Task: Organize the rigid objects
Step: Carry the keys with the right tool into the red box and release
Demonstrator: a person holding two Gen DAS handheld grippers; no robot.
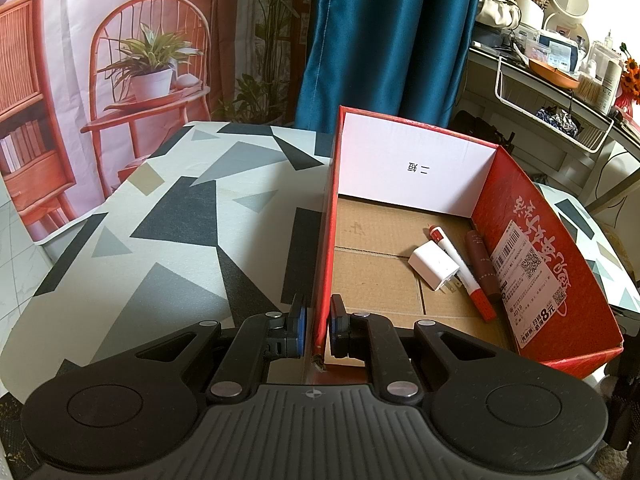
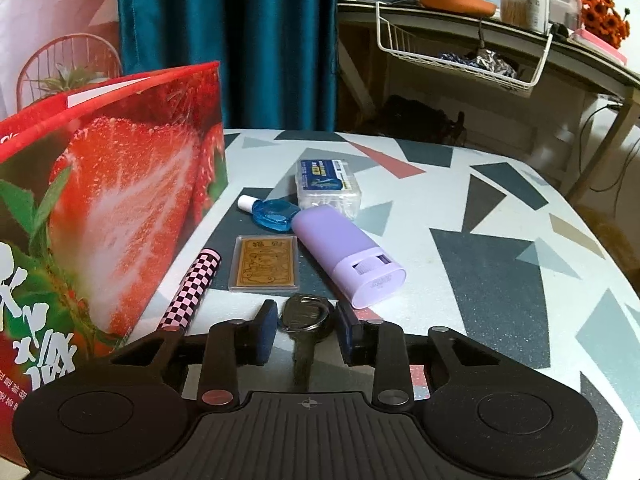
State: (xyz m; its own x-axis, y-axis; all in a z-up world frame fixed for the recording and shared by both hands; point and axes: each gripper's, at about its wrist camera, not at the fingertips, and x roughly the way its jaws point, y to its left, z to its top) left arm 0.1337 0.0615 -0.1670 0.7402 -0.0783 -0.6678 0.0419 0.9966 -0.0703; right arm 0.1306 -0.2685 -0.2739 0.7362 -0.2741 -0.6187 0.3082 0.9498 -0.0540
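Note:
My left gripper is shut on the left wall of the red cardboard box, one pad on each side. Inside the box lie a white charger plug, a red-and-white pen and a dark red tube. My right gripper is open, low over the table, with a black key on a ring lying between its fingers. Ahead of it lie a pink checkered tube, a gold card in a clear case, a purple container, a small blue bottle and a clear swab box.
The box's strawberry-printed outer wall stands close on the right gripper's left. The table has a geometric-patterned cloth. A blue curtain hangs behind. A cluttered shelf with a white wire basket stands at the right.

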